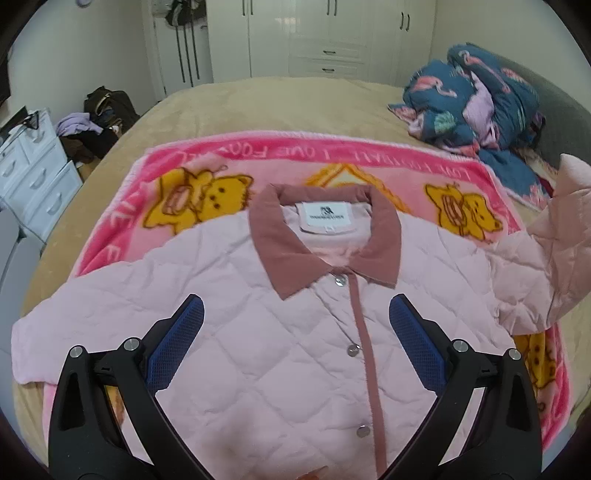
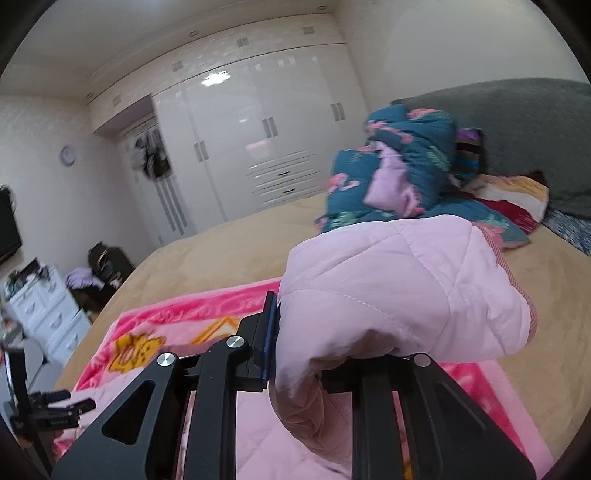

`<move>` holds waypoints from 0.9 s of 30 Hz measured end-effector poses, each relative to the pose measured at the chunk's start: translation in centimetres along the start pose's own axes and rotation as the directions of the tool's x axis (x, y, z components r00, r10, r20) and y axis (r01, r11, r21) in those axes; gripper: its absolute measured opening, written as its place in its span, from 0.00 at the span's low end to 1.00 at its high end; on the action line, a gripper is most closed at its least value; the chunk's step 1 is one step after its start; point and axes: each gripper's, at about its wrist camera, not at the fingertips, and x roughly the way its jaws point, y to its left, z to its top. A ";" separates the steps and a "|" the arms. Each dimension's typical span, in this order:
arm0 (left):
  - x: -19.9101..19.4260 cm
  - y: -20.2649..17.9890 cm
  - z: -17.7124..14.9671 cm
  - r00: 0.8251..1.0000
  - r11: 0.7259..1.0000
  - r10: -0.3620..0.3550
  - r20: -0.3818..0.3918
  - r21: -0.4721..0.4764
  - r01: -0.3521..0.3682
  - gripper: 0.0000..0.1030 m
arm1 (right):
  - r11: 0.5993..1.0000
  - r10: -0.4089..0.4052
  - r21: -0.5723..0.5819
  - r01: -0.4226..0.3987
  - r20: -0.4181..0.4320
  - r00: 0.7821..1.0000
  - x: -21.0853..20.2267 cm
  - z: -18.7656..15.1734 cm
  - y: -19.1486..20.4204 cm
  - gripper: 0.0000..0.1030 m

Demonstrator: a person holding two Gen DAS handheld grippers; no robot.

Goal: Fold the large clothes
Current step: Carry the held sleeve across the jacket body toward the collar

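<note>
A pale pink quilted jacket (image 1: 258,332) with a dusty-rose collar (image 1: 266,236) and snap placket lies face up on a pink bear-print blanket (image 1: 177,177) spread over the bed. My left gripper (image 1: 295,321) hovers open above its chest, blue pads either side of the placket, nothing between them. The jacket's right sleeve (image 1: 554,236) is lifted off the bed at the right edge. In the right wrist view that sleeve (image 2: 399,291) bulges over my right gripper (image 2: 295,332), which is shut on it; one blue pad (image 2: 269,332) shows, the other is hidden by fabric.
A tan bedspread (image 1: 295,99) covers the bed. A bundled blue flamingo-print quilt (image 1: 472,99) lies at the far right by the grey headboard (image 2: 524,125). White wardrobes (image 1: 314,33) line the back wall. White drawers (image 1: 33,173) and a clothes pile (image 1: 96,122) stand left of the bed.
</note>
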 end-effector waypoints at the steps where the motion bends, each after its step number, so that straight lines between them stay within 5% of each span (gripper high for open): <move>1: -0.2 0.5 0.1 1.000 1.000 -0.002 0.005 -0.008 0.002 0.91 | 1.000 0.009 -0.015 -0.009 -0.007 1.000 0.3 -0.1 0.9 0.17; 10: -1.1 5.7 -0.3 1.000 0.994 0.026 0.011 -0.108 -0.025 0.91 | 0.984 0.153 -0.080 -0.161 -0.092 0.984 2.8 -5.0 9.0 0.17; 17: -0.6 9.1 -1.6 1.000 0.979 -0.009 -0.011 -0.204 0.007 0.91 | 0.965 0.233 -0.060 -0.254 -0.236 0.943 6.2 -12.3 13.9 0.17; 24: 0.5 11.4 -3.5 0.999 0.961 -0.041 -0.033 -0.275 0.030 0.91 | 0.967 0.247 0.029 -0.254 -0.369 0.896 8.8 -19.6 15.5 0.20; 27: 1.3 11.3 -4.2 0.997 0.960 -0.051 -0.051 -0.277 0.035 0.91 | 0.969 0.247 0.105 -0.224 -0.402 0.882 9.1 -21.6 14.7 0.44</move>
